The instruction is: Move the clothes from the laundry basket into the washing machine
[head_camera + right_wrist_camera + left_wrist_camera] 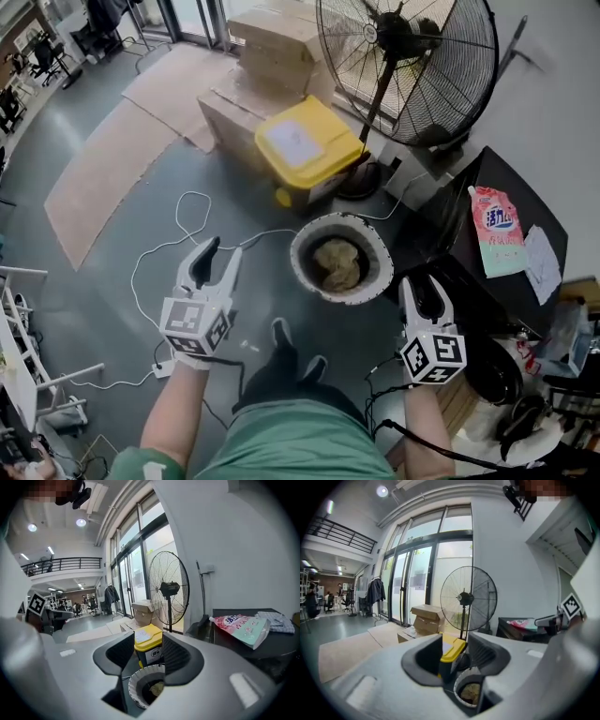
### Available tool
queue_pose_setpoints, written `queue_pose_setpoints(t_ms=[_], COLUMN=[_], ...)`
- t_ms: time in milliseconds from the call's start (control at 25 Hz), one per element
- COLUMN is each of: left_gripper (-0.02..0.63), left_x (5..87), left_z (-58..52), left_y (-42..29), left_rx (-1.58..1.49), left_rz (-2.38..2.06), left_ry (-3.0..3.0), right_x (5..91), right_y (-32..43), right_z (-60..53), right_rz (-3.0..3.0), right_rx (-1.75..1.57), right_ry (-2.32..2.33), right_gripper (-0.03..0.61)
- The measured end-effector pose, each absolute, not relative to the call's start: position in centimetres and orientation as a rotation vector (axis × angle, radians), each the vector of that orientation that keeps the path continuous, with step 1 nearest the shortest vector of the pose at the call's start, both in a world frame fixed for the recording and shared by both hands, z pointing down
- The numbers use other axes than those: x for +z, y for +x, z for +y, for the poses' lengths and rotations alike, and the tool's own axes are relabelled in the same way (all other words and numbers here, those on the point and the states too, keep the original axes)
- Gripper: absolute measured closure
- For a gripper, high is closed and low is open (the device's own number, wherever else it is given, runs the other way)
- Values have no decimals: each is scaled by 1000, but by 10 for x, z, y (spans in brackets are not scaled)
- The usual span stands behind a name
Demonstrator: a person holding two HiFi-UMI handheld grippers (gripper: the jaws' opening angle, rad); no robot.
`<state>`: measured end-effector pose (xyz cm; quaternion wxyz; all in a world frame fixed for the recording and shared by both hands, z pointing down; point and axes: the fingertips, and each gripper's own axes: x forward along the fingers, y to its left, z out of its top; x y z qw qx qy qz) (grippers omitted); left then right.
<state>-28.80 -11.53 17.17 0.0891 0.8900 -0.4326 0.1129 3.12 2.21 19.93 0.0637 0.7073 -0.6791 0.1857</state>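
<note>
Left gripper [220,253]: jaws wide apart, nothing between them. Right gripper [424,286]: jaws about half apart, also empty. Round white mesh laundry basket [298,258] sits on the grey floor [141,225], ahead of and below both sets of jaws, between the two. Crumpled beige clothes [337,264] lie inside it. Yellow-lidded plastic bin [309,145] just beyond.
</note>
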Motion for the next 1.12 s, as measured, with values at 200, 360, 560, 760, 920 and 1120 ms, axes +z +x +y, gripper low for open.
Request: queue_pose_setpoints(t_ms=[200,360,560,760,920,1120], left_gripper=[443,443,443,443,443,443], left_x=[189,209,235,269,297,335], left_z=[-162,-181,-185,-192,-198,-211], left_y=[-297,-298,-294,-278,-265,-250], left_rx=[341,365,427,512,566,620], left_rz=[-1255,-1214,-1195,-1218,-1260,-1286], left_ry=[2631,2617,2582,2536,2472,2423], right_x=[218,244,290,360,424,514], right_y=[20,16,17,33,45,56], right_z=[-21,-46,-70,-96,-120,-144], right_rz=[-2005,-1978,-1957,-1950,-1951,-1932], right_rx=[587,654,749,840,878,810], right_ry=[2104,2095,2052,1929,1768,1561], right_gripper=[396,396,396,396,396,396])
